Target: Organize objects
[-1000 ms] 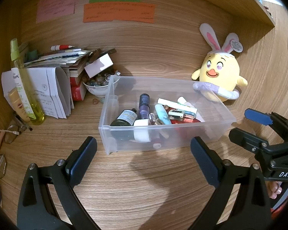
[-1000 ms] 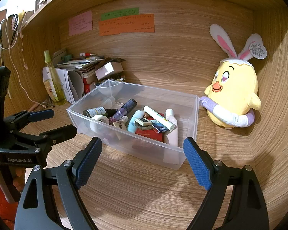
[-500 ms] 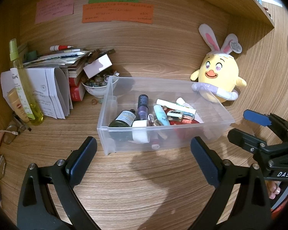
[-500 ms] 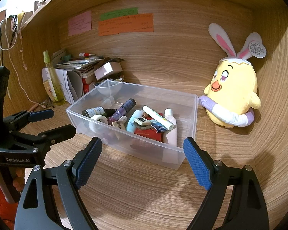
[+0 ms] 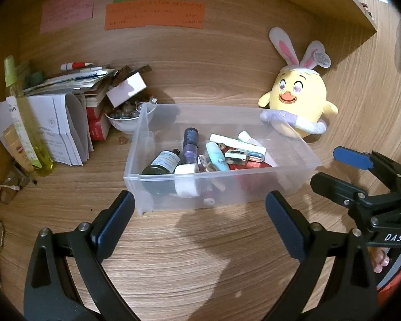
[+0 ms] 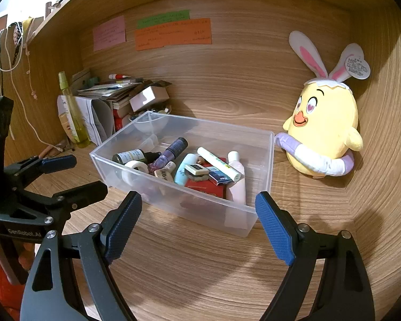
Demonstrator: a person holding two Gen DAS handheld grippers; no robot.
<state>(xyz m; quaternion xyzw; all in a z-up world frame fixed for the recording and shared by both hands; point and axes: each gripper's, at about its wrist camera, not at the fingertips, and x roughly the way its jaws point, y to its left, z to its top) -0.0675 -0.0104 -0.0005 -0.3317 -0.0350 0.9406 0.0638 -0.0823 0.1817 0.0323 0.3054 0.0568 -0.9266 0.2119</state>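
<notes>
A clear plastic bin sits on the wooden desk and holds several small items: a dark dropper bottle, a purple bottle, a roll of white tape, a light blue tube and a white marker. My left gripper hovers open in front of the bin's near wall, nothing between its fingers. My right gripper stands open just before the bin's near corner, also empty. Each gripper appears at the edge of the other's view.
A yellow plush chick with rabbit ears leans against the back wall right of the bin. At the left are a stack of papers and books, a bowl of small things and a tall yellow spray bottle. Coloured notes hang on the wall.
</notes>
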